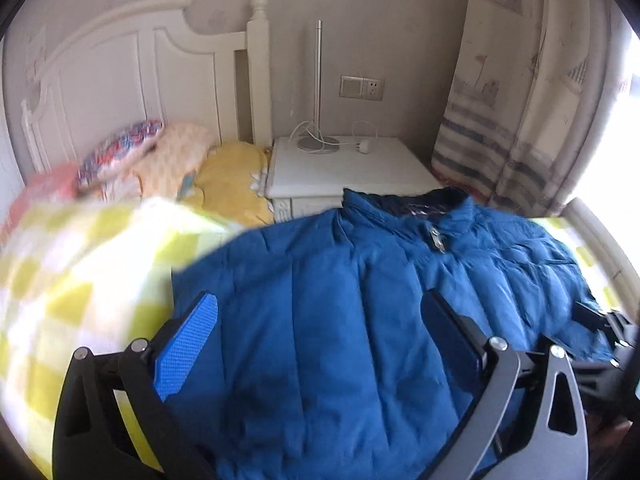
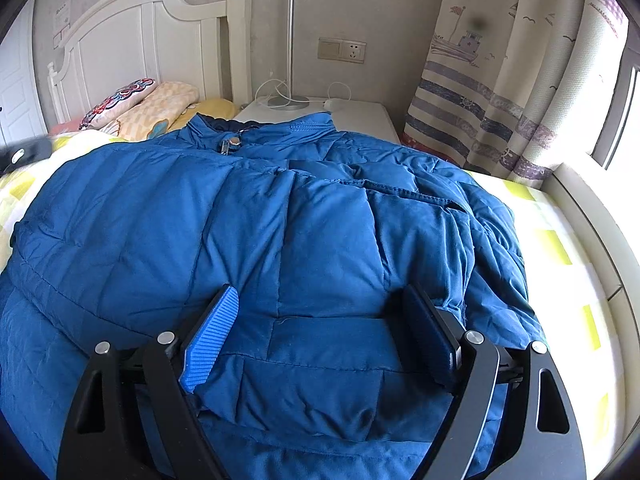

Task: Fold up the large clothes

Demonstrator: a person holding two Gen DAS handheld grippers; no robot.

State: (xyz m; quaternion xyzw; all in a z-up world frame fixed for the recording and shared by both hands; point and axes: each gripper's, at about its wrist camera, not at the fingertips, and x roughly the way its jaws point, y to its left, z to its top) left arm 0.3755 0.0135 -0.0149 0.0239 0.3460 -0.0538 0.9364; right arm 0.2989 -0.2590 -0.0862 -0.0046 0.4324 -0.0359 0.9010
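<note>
A large blue padded jacket (image 1: 340,300) lies spread on the bed, collar toward the nightstand; it also fills the right wrist view (image 2: 248,216). Its right sleeve is folded over the body (image 2: 420,208). My left gripper (image 1: 320,320) is open, its jaws wide apart over the jacket's left side near the edge. My right gripper (image 2: 320,320) is open over the lower middle of the jacket, with a fold of padded fabric lying between the fingers. The right gripper's tip shows in the left wrist view (image 1: 600,320).
The bed has a yellow-and-white checked cover (image 1: 72,280). Pillows (image 2: 132,104) lie by the white headboard (image 2: 132,32). A white nightstand (image 1: 348,168) with a lamp and cable stands beyond the collar. A striped curtain (image 2: 500,80) hangs at the right by the window.
</note>
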